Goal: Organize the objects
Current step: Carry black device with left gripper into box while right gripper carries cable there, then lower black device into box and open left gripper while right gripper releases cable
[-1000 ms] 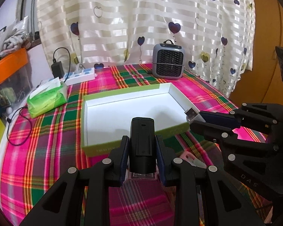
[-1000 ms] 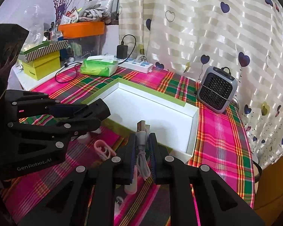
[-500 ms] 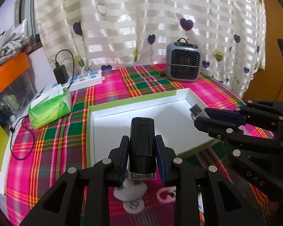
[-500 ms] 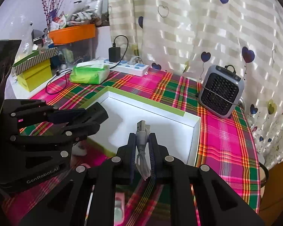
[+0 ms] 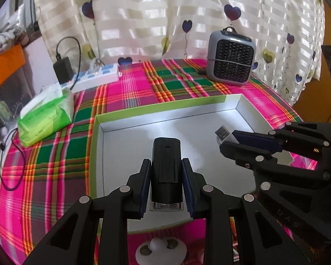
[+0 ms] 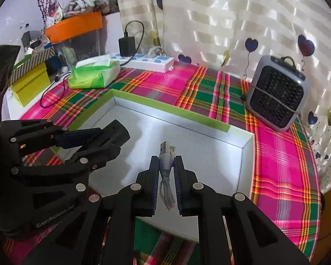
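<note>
My left gripper [image 5: 166, 165] is shut on a black boxy device [image 5: 166, 163] with a clear base, held upright over the near part of a shallow white box with a green rim [image 5: 156, 108]. My right gripper [image 6: 167, 163] is shut on a white USB cable [image 6: 165, 154], its metal plug sticking out past the fingertips and the cord looping below. Both hover above the box's white floor [image 6: 205, 154]. In the left wrist view the right gripper [image 5: 229, 135] sits to the right; in the right wrist view the left gripper [image 6: 119, 132] sits to the left.
A grey mini fan [image 5: 230, 60] stands at the back right on the plaid cloth [image 5: 130, 88]. A green tissue pack [image 5: 46, 117], a white power strip [image 5: 94, 77] with a black charger, and orange and yellow boxes [image 6: 31, 84] lie left. A white round item [image 5: 161, 251] lies near me.
Both grippers moved forward and lower, from before the box's near rim to over its interior. Each keeps its hold. The small items on the cloth slid out below.
</note>
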{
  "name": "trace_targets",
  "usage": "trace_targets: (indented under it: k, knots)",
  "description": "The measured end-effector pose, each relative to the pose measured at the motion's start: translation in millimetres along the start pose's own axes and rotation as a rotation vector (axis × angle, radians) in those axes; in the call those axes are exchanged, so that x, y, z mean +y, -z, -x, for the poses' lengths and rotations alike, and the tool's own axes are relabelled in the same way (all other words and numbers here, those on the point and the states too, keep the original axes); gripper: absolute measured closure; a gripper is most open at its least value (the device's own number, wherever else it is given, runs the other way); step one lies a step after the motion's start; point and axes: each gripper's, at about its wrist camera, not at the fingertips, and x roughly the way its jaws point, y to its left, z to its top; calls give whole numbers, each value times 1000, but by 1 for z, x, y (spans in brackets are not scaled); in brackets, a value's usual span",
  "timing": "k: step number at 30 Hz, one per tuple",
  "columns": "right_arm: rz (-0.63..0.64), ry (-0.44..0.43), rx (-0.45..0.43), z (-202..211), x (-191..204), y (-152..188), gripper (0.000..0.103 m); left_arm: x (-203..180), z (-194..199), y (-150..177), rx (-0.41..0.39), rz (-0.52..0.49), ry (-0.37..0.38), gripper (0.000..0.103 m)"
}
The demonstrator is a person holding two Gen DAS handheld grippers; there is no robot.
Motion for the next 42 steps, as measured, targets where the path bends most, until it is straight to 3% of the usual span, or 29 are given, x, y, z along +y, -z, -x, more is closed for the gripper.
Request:
trace_targets:
  k: [10, 17, 26, 42]
  knots:
    - [-16, -18, 91, -28, -7, 2, 89, -2, -27, 0, 75, -5, 29, 78]
    - [-9, -13, 97, -29, -7, 2, 87, -1, -29, 0, 74, -6, 32, 78]
    - [3, 63, 48, -11, -6, 1, 68, -1, -12, -3, 18, -12, 33, 77]
    - [53, 112, -85, 58, 21, 15, 67, -15, 49, 12, -78, -14, 47, 77]
